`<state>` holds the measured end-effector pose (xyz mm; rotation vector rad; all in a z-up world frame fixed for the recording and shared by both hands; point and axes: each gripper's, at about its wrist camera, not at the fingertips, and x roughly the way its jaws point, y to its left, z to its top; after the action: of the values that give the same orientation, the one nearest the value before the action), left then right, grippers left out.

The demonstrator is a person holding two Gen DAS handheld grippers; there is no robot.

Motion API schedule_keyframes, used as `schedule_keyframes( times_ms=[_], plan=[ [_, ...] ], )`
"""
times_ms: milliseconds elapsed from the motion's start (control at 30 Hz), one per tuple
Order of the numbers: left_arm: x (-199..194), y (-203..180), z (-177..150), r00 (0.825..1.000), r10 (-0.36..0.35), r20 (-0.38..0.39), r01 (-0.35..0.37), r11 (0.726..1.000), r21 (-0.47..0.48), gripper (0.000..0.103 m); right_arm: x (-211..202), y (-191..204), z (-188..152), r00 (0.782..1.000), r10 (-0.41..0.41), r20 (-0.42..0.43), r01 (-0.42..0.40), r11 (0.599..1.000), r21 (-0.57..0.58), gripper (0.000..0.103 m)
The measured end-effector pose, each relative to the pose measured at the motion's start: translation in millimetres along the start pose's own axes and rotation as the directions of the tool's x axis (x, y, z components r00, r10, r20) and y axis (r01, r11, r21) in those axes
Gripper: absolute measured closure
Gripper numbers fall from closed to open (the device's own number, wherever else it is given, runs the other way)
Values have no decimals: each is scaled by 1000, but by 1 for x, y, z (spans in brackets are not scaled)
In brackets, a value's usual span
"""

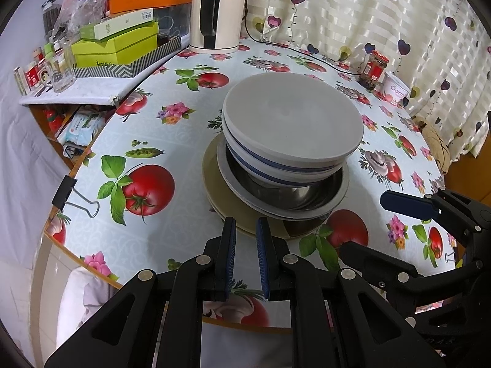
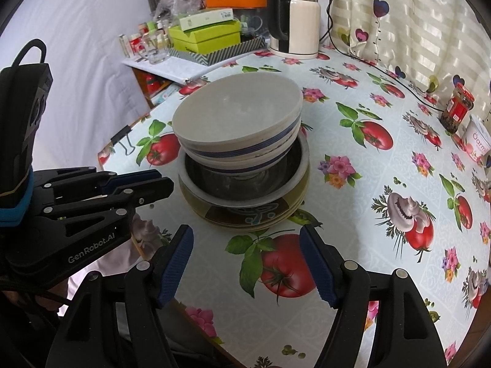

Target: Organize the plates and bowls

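Note:
One stack of dishes stands in the middle of the round table (image 1: 172, 141). On top sit two nested white bowls with blue stripes (image 1: 291, 116) (image 2: 236, 113). They rest inside a steel bowl with a pale rim (image 1: 307, 193) (image 2: 233, 184), which lies on olive-brown plates (image 1: 221, 196) (image 2: 245, 214). My left gripper (image 1: 245, 224) (image 2: 162, 181) is shut with nothing in it, just short of the plates' near edge. Hovering at the stack's near right side, my right gripper (image 2: 247, 233) is open and holds nothing; one of its fingers (image 1: 405, 205) shows in the left wrist view.
At the back stand an electric kettle (image 1: 214, 12) (image 2: 294, 15) and a tray of green boxes (image 1: 122, 49). A red-lidded jar (image 1: 373, 67) and a yoghurt cup (image 1: 396, 89) sit by the curtain. A binder clip (image 1: 76, 196) grips the tablecloth at the left edge.

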<state>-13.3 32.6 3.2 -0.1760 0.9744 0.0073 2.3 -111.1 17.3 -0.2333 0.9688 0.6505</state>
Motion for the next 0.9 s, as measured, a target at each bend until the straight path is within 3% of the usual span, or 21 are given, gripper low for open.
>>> schedule_keyframes(
  times_ms=[900],
  plan=[
    [-1,-1,-2,1000,-1,-4,1,1000,5,89,0,1,1,1000,-1,-2,1,1000,0,30]
  ],
)
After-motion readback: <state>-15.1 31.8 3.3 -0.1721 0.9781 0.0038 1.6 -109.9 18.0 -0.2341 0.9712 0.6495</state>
